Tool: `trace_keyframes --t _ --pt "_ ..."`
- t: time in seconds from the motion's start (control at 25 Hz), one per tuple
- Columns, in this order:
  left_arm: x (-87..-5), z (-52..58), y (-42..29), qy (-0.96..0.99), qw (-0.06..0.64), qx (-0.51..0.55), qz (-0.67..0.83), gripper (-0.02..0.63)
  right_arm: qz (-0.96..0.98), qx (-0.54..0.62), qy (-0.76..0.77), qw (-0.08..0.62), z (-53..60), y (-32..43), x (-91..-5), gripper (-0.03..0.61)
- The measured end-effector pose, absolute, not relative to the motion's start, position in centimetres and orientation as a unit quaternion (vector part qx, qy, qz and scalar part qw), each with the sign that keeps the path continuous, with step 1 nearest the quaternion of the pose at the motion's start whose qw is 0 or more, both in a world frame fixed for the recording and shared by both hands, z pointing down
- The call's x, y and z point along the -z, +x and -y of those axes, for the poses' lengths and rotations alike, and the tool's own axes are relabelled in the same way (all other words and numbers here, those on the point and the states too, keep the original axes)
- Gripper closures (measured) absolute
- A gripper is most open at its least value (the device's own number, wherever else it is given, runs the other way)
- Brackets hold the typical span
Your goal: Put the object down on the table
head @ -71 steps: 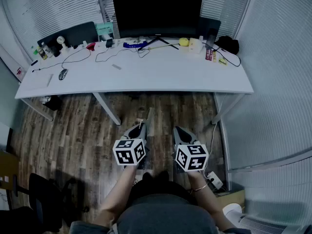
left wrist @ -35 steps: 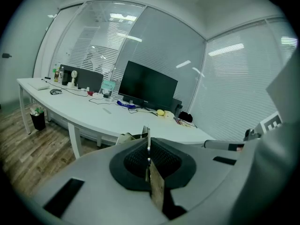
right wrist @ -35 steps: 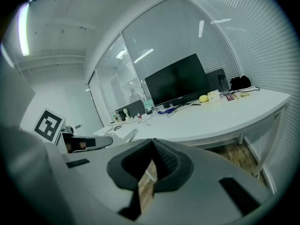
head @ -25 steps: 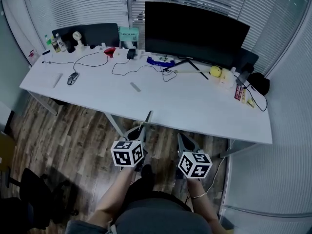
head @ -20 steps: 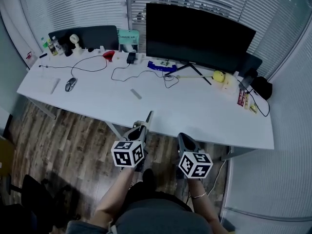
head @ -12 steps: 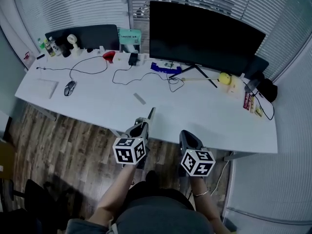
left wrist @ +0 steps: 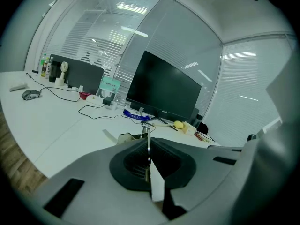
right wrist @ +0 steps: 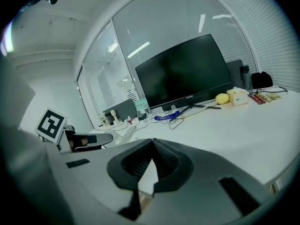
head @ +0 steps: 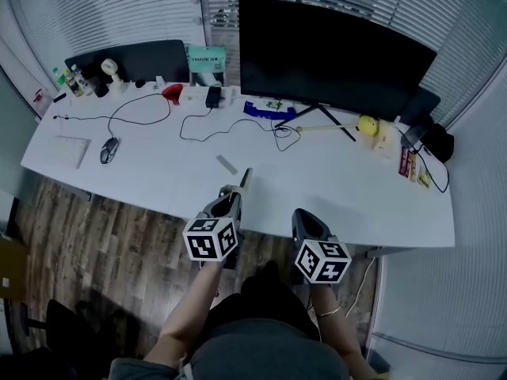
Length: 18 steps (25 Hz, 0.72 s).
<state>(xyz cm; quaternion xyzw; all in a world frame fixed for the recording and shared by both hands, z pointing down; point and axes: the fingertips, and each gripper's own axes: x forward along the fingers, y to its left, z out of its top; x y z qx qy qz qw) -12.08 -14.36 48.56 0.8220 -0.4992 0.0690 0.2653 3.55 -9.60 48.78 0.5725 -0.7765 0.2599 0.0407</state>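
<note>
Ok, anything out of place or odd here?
Nothing spilled or damaged. Loose cables sprawl over the table, and a small grey strip lies alone mid-table. The left gripper is shut on a thin flat piece; the right gripper is shut, empty.

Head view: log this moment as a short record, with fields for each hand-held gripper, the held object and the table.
left hand-held gripper: shut on thin strip
right hand-held gripper: shut, nothing between the jaws
thin strip: held edge-on, pointing toward the table, not yet set down
on table: monitor, mouse, cables
</note>
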Motion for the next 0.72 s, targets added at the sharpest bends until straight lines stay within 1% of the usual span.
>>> trace_keyframes --t 0.72 --pt "-48.2 23.0 -10.6 0.804 0.267 -0.059 0.528 0.591 0.802 -0.252 0.540 0.039 18.7 4.8 -48.0 0.574"
